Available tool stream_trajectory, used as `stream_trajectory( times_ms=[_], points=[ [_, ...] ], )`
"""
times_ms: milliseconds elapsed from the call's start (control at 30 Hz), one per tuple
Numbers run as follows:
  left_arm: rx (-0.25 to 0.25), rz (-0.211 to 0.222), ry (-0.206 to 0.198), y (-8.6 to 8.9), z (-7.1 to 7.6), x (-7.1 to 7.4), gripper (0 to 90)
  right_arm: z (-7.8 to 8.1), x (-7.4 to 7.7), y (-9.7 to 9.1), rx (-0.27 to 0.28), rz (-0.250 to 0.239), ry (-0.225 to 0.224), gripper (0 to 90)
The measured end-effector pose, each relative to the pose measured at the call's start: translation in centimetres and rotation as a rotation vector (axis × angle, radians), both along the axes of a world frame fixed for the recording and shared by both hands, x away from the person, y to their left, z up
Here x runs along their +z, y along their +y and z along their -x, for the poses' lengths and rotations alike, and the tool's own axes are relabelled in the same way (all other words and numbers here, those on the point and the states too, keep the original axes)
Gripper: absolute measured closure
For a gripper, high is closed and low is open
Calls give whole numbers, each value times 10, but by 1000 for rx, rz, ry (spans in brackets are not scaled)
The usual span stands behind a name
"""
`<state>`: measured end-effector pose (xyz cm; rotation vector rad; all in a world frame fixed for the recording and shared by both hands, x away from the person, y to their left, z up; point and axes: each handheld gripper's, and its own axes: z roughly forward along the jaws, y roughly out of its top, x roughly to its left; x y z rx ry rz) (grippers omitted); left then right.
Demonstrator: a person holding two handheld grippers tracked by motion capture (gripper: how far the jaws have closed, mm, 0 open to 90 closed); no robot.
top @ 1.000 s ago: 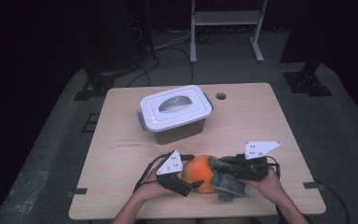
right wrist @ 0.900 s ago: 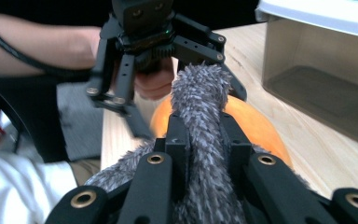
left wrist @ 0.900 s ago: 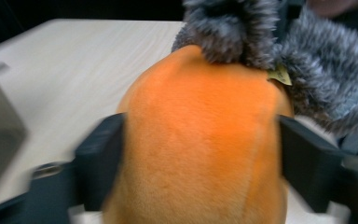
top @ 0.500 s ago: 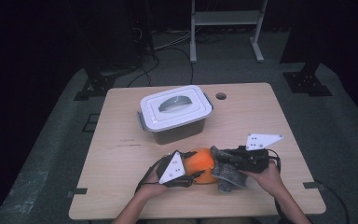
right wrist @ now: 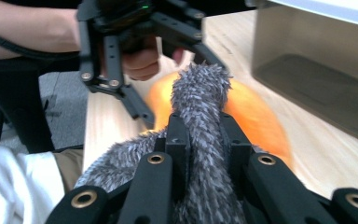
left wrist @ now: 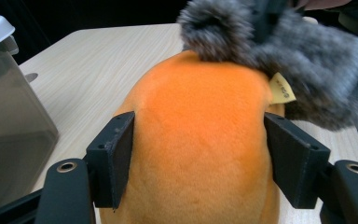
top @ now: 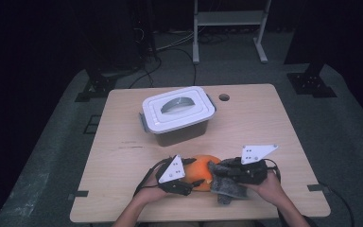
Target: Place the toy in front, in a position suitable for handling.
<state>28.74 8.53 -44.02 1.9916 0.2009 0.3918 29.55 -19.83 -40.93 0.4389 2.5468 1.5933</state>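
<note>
- Orange plush body [left wrist: 200, 140] cut off at bottom of left gripper view; lower end hidden behind gripper arms.
- Grey furry part [right wrist: 198, 121] blurred in left gripper view, upper edge cropped; whether sewn to orange plush body or loose, cannot tell.
- Small yellow tag [left wrist: 282, 88] at seam between orange and grey, print too small to read.
- From high view: toy near front edge of table [top: 264, 123], in front of lidded white container [top: 177, 113], well apart from it; details of both grips masked by grey plates.
- Left gripper [left wrist: 200, 163]: jaws spread wide, one on each flank of orange plush body, touching or just beside it; pressure cannot be told.
- Right gripper [right wrist: 204, 140]: jaws pinching a ridge of grey furry part, fur bulging up between them.
- Right gripper view alone: left hand [right wrist: 142, 60] beyond toy, dark translucent wall of container at right.
</note>
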Motion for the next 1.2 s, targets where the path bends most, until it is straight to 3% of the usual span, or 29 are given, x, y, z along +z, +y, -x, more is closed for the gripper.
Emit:
stream_trajectory(
  times_ms=[200,333,433,500,633,700,833,933,1067,1133,1200],
  points=[
    [16,15,-26,-3,0,0,298,-10,-4,-18,-85,0,17,768],
    [10,8,-48,-8,1,-1,301,-2,4,-7,-18,-56,1,766],
    [8,-1,-54,-7,3,-1,304,0,3,1,-2,-19,-24,765],
    [7,-6,-65,-6,3,0,319,-3,1,-2,-7,-26,-7,767],
    [23,10,-75,-8,3,0,324,-8,0,-13,-63,-2,-13,767],
    [29,12,-94,-9,3,1,325,-7,2,-15,-77,-14,-19,767],
    [50,18,-117,-13,2,1,336,-4,6,-6,-40,-43,-37,766],
    [36,32,-95,-11,1,-1,316,-8,4,-7,-37,-34,-28,767],
    [-14,65,-28,-8,1,0,171,-6,-1,-12,-28,-9,-20,766],
    [-1,68,5,-5,-1,0,105,-2,-3,-12,-16,13,-18,766],
    [11,52,54,-1,-4,-2,95,0,-3,-13,-12,23,-22,766]
  ],
)
